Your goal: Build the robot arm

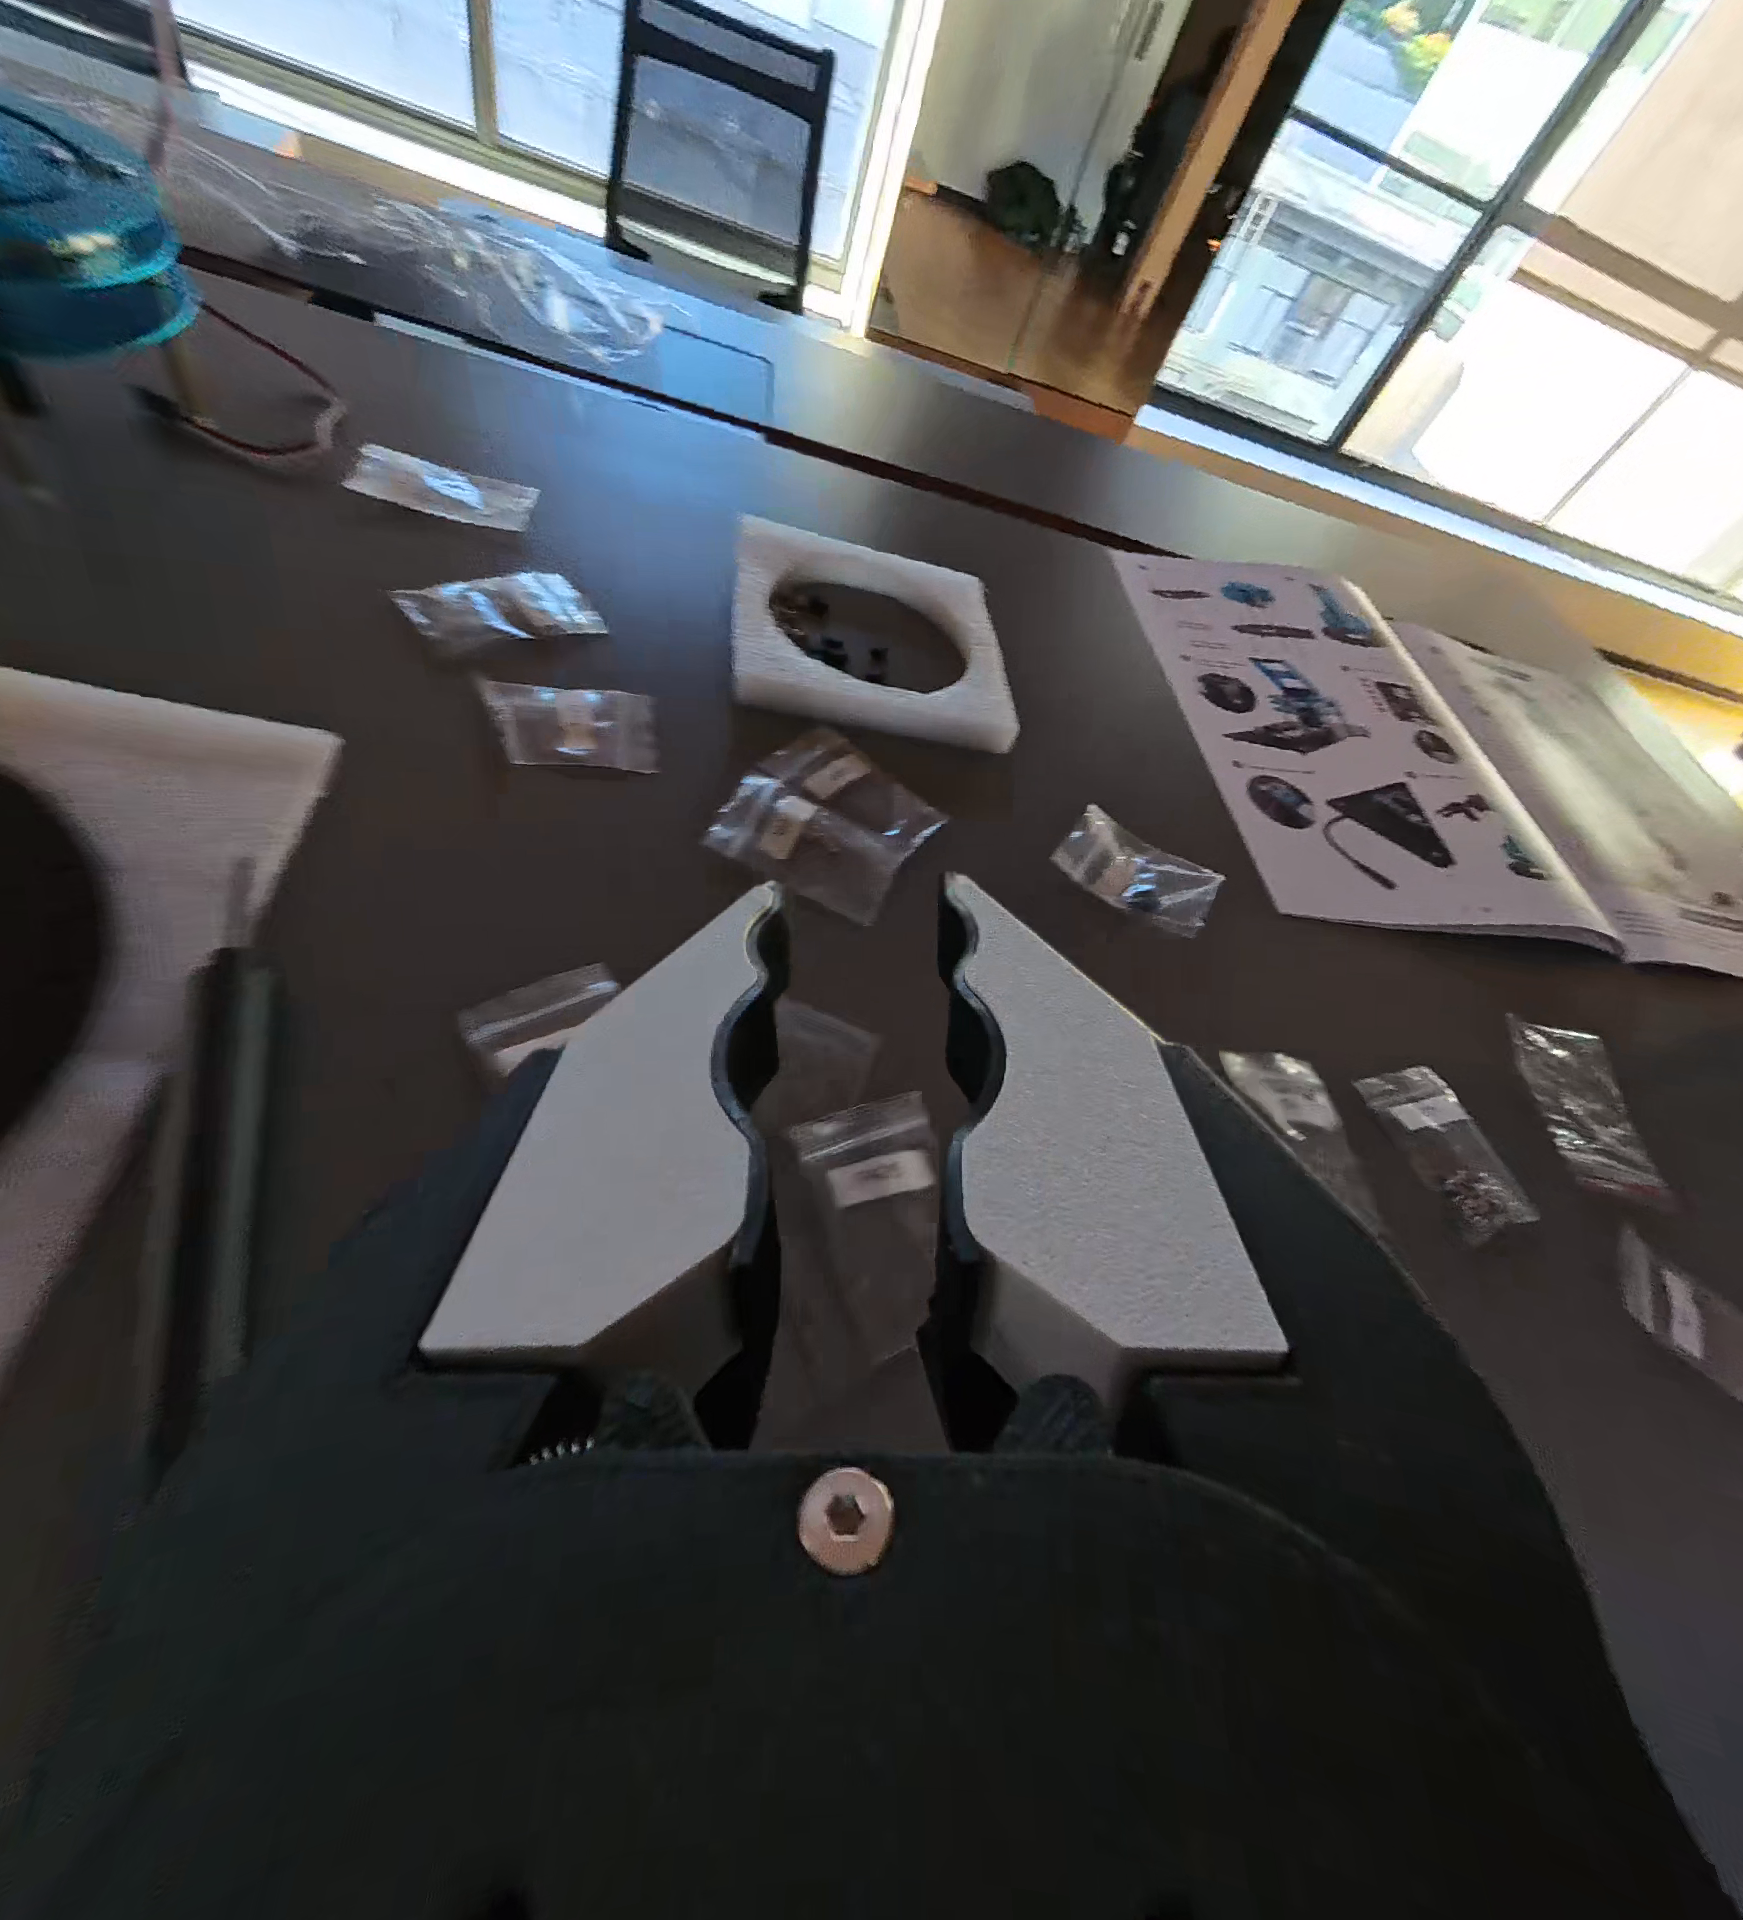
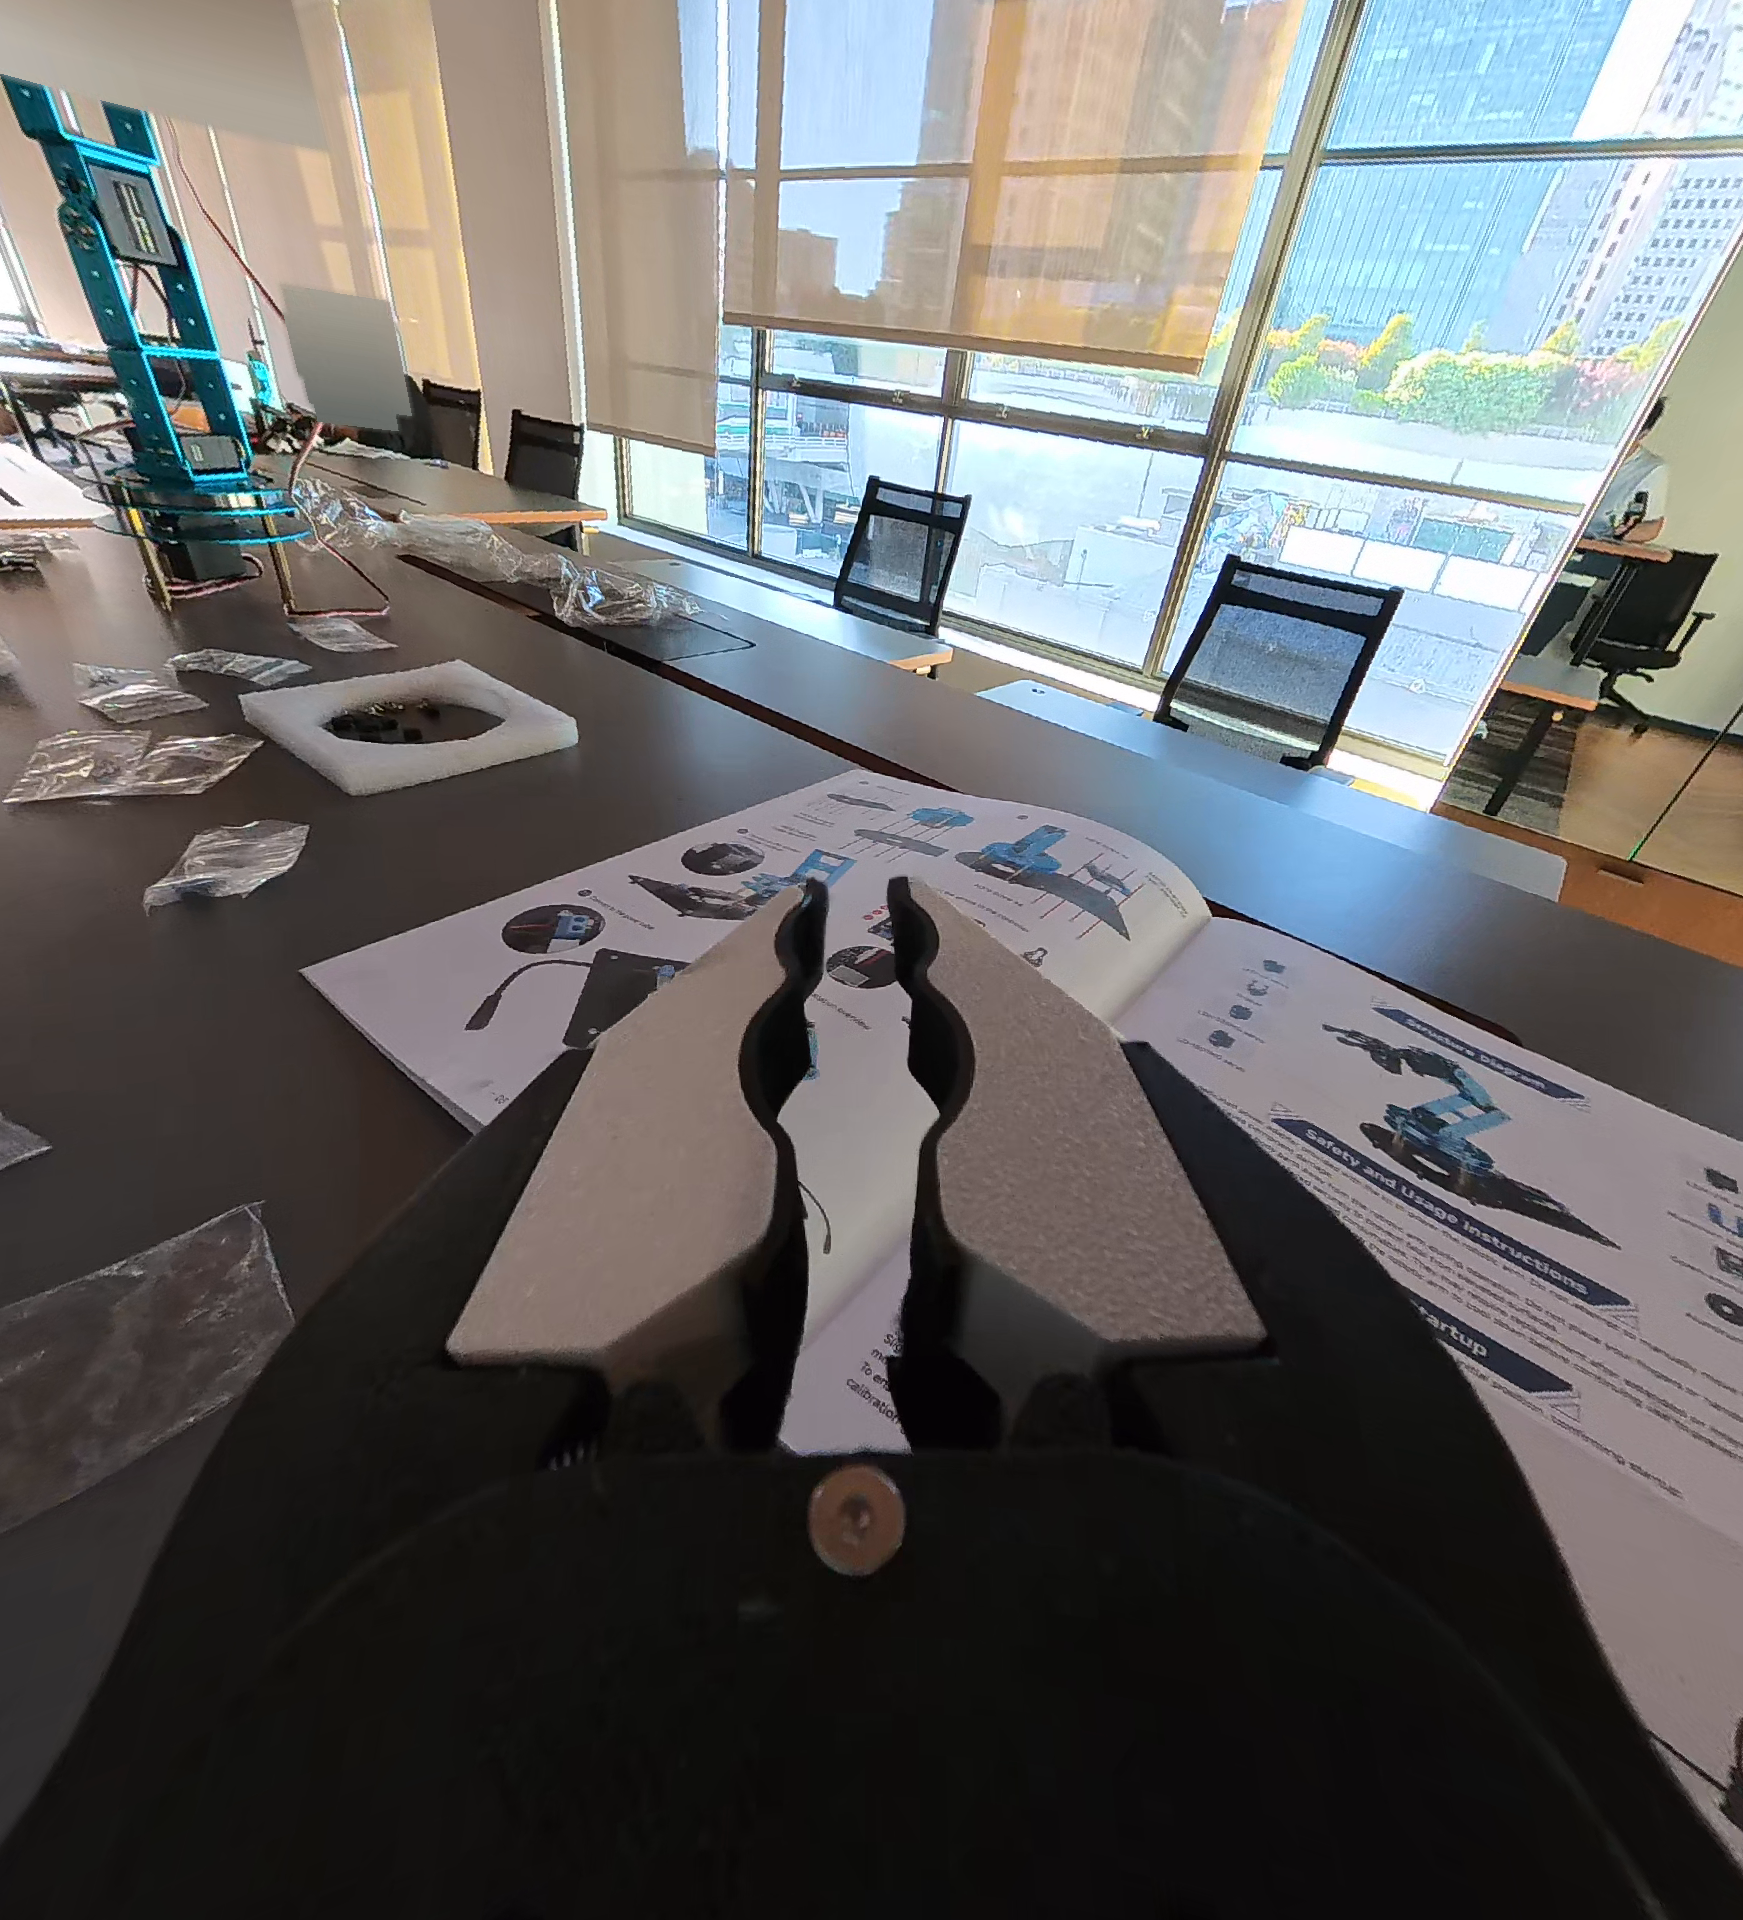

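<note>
My left gripper (image 1: 859, 902) is open and empty, hovering over small clear plastic bags of parts on the dark table (image 1: 451, 883). One labelled bag (image 1: 865, 1164) lies between its fingers, below them, and a larger bag (image 1: 820, 819) lies just past the tips. My right gripper (image 2: 856, 891) is open a little and empty, held above an open instruction booklet (image 2: 1366, 1195). The booklet also shows in the left wrist view (image 1: 1366, 748). A white foam square with a round hole (image 1: 872, 649) holds small dark parts; it also shows in the right wrist view (image 2: 408, 727).
A partly built blue robot arm (image 2: 160, 343) with red wires stands at the far left. A large white foam piece (image 1: 171, 831) lies at the left. Several parts bags (image 1: 1438, 1148) lie at the right. Crumpled plastic wrap (image 2: 534, 571) and chairs (image 2: 1272, 655) are beyond. One gripper's finger ends stand about 40 centimeters off the other's. To the large white foam piece (image 1: 171, 831): left tips about 15 centimeters, right tips about 55 centimeters.
</note>
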